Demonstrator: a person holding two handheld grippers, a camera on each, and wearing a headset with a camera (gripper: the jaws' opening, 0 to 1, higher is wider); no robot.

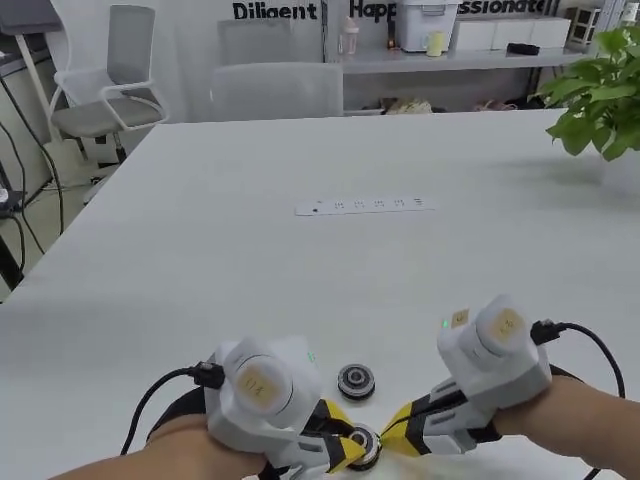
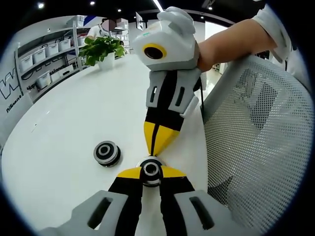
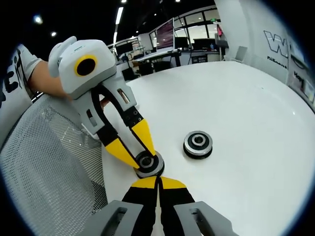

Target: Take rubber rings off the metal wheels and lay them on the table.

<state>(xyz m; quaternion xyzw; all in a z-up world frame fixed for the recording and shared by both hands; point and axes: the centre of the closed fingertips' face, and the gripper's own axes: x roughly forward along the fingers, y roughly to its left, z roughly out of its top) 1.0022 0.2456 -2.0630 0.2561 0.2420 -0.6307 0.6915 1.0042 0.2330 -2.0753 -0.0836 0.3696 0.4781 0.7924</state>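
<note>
Grippers meet tip to tip low at the near edge of the desk (image 1: pixel 300 280), right in front of the person, forearms coming in from either side and angled inward. The left gripper (image 2: pixel 151 172) is clamped on a wheel (image 3: pixel 149 163), one yellow jaw on each side, holding it just above or on the surface; I cannot tell which. The right gripper (image 3: pixel 157 181) points at it from the opposite side, its jaws pressed together with no gap, the joined tip touching the wheel's rim. Whether any rubber is nipped between them I cannot tell.

A second wheel (image 1: pixel 355 381) lies flat on the desk just beyond the pair, apart from both grippers, with its dark ring (image 3: pixel 198 154) on.

The desk is broad, white and mostly bare. A white power strip (image 1: pixel 365 207) lies across its middle, well away from the work, and a leafy plant (image 1: pixel 598 95) stands at the far right corner. Past the far edge are office chairs (image 1: pixel 110 80) and a shelf (image 1: pixel 450 58) with white boxes.

A mesh chair back (image 2: pixel 256 147) crowds the near edge, close beside the grippers on the person's side. Forward and to both sides of the wheels the surface lies open.
</note>
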